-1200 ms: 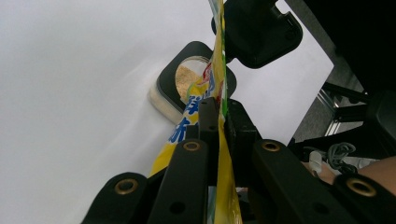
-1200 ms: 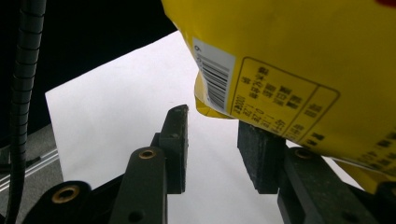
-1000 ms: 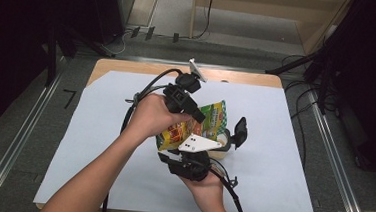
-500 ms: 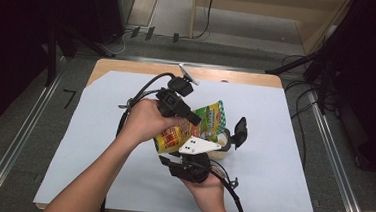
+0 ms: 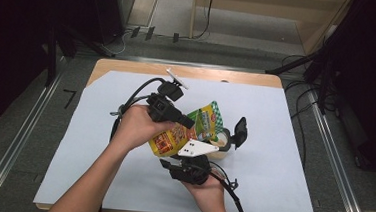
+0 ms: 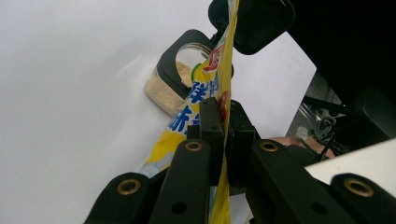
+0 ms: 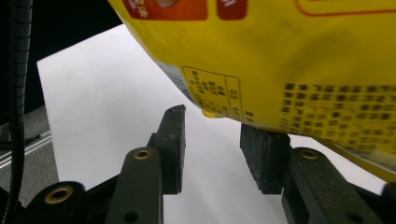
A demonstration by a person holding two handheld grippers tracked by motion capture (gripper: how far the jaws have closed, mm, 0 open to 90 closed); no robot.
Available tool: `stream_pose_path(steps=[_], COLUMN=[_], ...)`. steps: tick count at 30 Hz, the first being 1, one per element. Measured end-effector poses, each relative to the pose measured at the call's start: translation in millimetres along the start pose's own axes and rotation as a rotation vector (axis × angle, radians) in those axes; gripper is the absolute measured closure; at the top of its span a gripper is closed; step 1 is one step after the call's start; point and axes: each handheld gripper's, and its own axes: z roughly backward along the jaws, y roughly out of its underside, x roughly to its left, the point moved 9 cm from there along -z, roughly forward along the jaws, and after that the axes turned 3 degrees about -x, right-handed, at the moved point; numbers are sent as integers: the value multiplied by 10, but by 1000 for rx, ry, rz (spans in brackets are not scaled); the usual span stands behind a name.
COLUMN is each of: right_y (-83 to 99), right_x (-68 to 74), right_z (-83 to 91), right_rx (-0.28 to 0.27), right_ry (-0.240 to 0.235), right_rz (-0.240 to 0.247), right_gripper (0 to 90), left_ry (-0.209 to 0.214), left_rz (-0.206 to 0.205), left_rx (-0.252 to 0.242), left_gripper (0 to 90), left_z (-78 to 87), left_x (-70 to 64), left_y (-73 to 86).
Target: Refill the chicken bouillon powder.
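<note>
Near the tabletop's centre, we see the left gripper (image 6: 219, 140) clamping the yellow bag (image 5: 186, 131), tilted over the jar (image 6: 175, 81); the right gripper (image 7: 212, 140) gapes just beneath the bag's bottom.

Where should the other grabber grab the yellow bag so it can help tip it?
Best guess: the bag's bottom edge. The left gripper already pinches the yellow bag partway up, tilted toward the open jar. The right gripper sits open just beneath the bag, so closing upward on that flat hanging edge looks easiest.
</note>
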Motion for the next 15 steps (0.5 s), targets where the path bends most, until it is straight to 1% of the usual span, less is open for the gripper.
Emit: stream_pose_path(steps=[3,6,8,9,12,15], right_y=[21,40,40,36,29,26], right_x=[-7,-15,-18,-18,-20,-29], right_z=[-9,-10,-10,-10,-7,-1], right_rx=[5,9,8,6,4,3], right_ry=[-2,-8,-8,-10,-15,-10], right_rz=[-2,-6,-5,-6,-1,-1], right_gripper=[614,613,614,613,609,600], left_ry=[13,22,37,46,40,44], left_rz=[-6,-7,-9,-10,-16,-16], left_rx=[-8,-31,-49,-51,-61,-78], left_gripper=[894,899,900,900,900,900], left_z=[18,45,73,85,124,147], left_x=[6,8,11,12,32,49], left_y=[45,90,115,125,139,151])
